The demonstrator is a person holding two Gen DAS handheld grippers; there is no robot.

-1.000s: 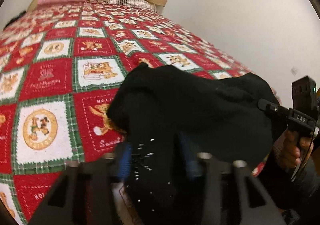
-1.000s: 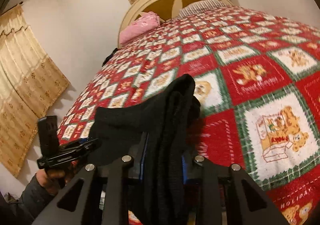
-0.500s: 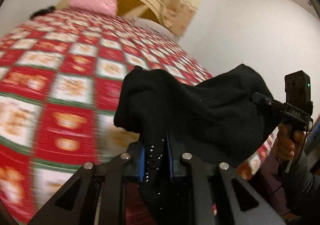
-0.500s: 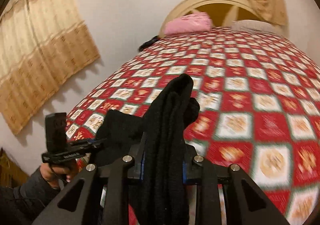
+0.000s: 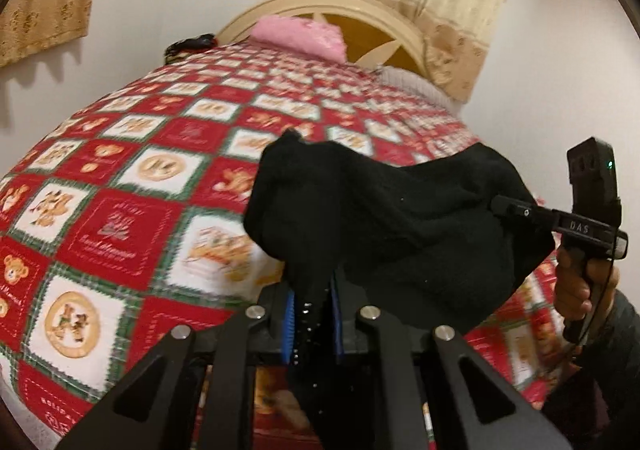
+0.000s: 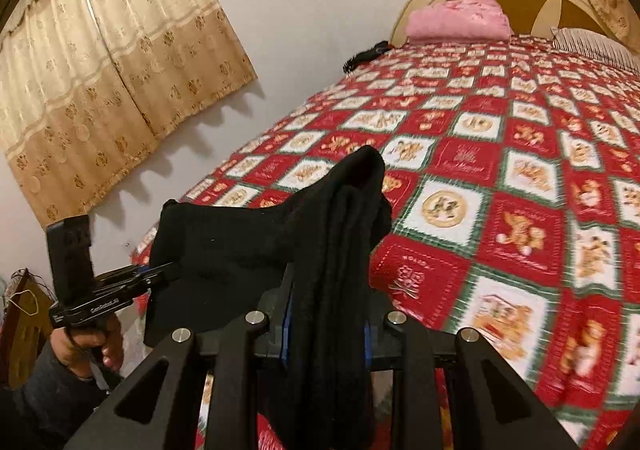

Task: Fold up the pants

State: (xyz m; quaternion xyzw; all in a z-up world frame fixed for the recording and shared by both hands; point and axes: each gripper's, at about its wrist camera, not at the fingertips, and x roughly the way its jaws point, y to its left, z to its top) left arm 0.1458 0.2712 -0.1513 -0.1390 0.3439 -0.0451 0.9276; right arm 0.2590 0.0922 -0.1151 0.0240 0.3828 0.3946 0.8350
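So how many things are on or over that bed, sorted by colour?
Black: 2, the pants held up by both grippers and a dark item near the headboard, too small to identify
Pink: 1, folded blanket
Striped: 1, pillow
Total: 4

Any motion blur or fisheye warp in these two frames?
Left wrist: quilt smeared, worst near the pants; black vignette corners, bed bulges. Right wrist: quilt blurs toward the right edge; curtain sharper, its scalloped shadow on the wall.

One pants (image 5: 392,217), two hand-held grippers, one bed (image 5: 120,185), two curtains.
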